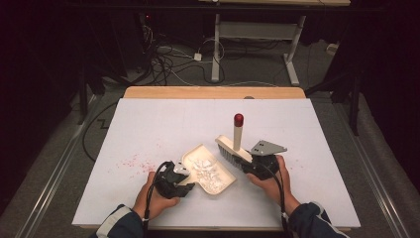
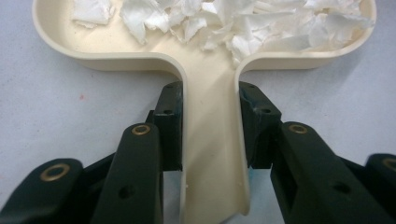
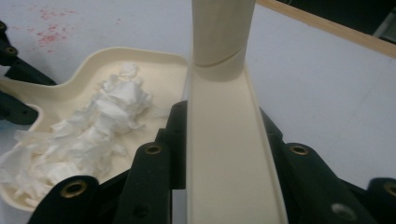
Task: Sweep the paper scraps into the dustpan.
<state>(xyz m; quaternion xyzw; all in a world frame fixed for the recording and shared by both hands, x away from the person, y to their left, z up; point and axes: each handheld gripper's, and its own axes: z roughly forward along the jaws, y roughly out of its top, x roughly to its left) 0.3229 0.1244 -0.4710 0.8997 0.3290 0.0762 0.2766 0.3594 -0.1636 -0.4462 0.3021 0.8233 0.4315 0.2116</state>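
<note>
A cream dustpan (image 1: 218,171) lies flat on the white table and holds several torn white paper scraps (image 1: 207,168). My left gripper (image 1: 184,179) is shut on the dustpan's handle (image 2: 212,154), one jaw on each side; the scraps (image 2: 224,23) fill the pan ahead. My right gripper (image 1: 250,166) is shut on the cream back of a hand brush (image 1: 233,148), whose handle with a red tip (image 1: 238,119) stands upward. The bristles sit at the pan's right edge. In the right gripper view the brush (image 3: 231,154) runs up between the jaws, with the dustpan (image 3: 140,65) and scraps (image 3: 93,135) to the left.
Red specks (image 1: 130,161) are scattered on the table left of the dustpan, also as red specks (image 3: 49,35) in the right gripper view. The table's wooden far edge (image 1: 213,92) lies beyond. Desk legs and cables stand on the floor behind.
</note>
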